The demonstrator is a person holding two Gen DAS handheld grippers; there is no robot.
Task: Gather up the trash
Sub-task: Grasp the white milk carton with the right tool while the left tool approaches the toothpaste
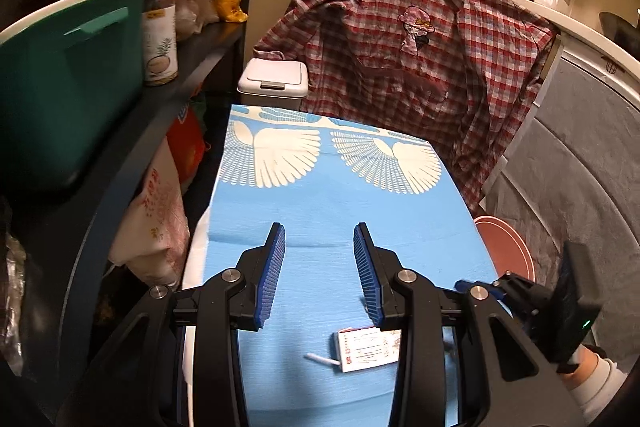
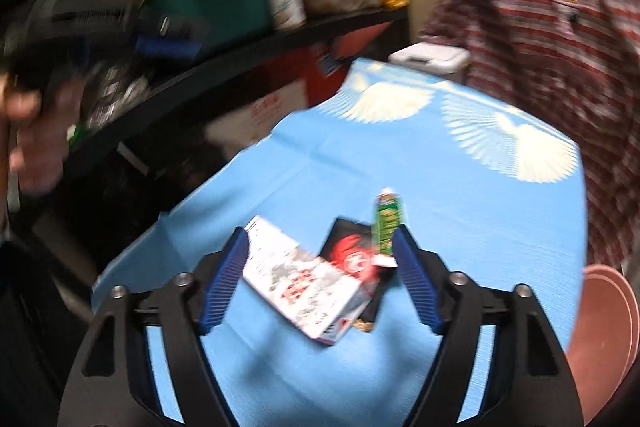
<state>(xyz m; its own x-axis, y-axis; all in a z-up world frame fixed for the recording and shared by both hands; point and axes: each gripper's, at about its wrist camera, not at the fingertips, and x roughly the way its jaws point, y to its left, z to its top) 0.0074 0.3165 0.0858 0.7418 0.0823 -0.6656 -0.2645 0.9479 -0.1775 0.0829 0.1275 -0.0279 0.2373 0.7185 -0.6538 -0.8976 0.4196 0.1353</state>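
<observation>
A white and red cigarette box (image 1: 368,349) lies on the blue table cover (image 1: 320,211), with a white cigarette (image 1: 322,359) beside it. My left gripper (image 1: 320,239) is open and empty above the cover, the box below its right finger. In the blurred right wrist view, my right gripper (image 2: 320,239) is open just above the same box (image 2: 304,283), a black and red wrapper (image 2: 356,259) and a green wrapper (image 2: 386,223). A white lidded trash bin (image 1: 274,81) stands past the table's far end; it also shows in the right wrist view (image 2: 430,61).
A plaid shirt (image 1: 420,39) hangs behind the table. Dark shelves on the left hold a green box (image 1: 68,83), a jar (image 1: 160,35) and bags. A reddish round stool (image 1: 506,247) sits at the table's right. The other gripper (image 1: 532,307) shows at lower right.
</observation>
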